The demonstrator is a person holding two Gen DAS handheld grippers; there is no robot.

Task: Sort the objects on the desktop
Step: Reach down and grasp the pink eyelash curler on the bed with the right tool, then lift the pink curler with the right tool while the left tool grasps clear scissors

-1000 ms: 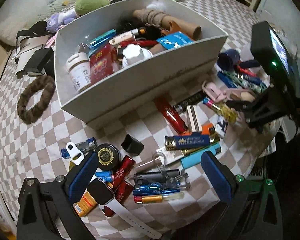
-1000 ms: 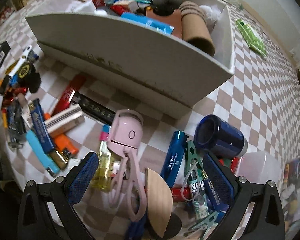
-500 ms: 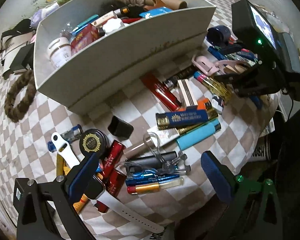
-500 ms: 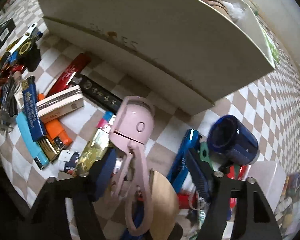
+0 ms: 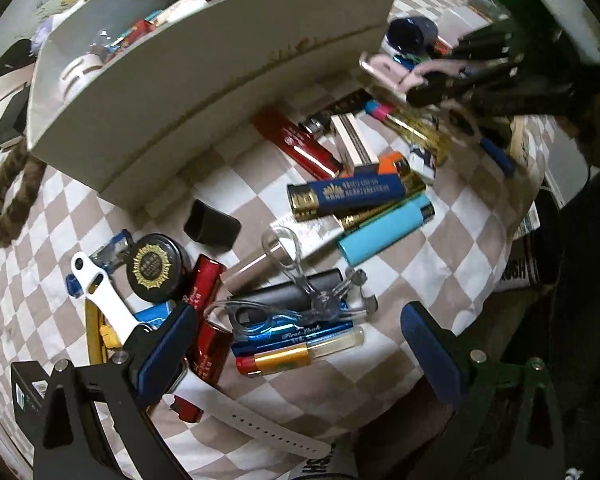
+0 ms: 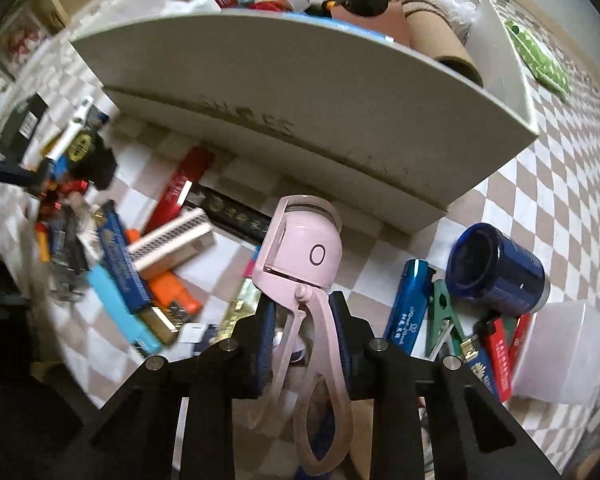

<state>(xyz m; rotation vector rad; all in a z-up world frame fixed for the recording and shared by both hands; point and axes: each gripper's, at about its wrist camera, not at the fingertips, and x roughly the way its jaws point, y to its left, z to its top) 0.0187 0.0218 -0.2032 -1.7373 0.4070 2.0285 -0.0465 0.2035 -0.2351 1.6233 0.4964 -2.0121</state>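
My right gripper (image 6: 302, 316) is shut on a pink eyelash curler (image 6: 300, 252) and holds it above the clutter, in front of the grey storage box (image 6: 300, 112). The curler also shows in the left wrist view (image 5: 396, 74), held by the right gripper (image 5: 440, 88). My left gripper (image 5: 296, 344) is open and empty, low over a clear eyelash curler (image 5: 296, 276), a blue pen (image 5: 292, 336) and a red-gold tube (image 5: 296, 356). A white watch strap (image 5: 104, 300) lies by its left finger.
Loose on the checkered cloth: a red lighter (image 5: 296, 146), a blue-gold lighter (image 5: 352, 194), a light-blue lighter (image 5: 384, 234), a black round tin (image 5: 154, 268), a blue jar (image 6: 496, 272), a green clip (image 6: 440, 320). The box (image 5: 204, 80) holds several items. The table edge is near.
My right gripper has closed on the pink eyelash curler and lifted it off the cloth. My left gripper has dropped lower toward the clear curler and pens.
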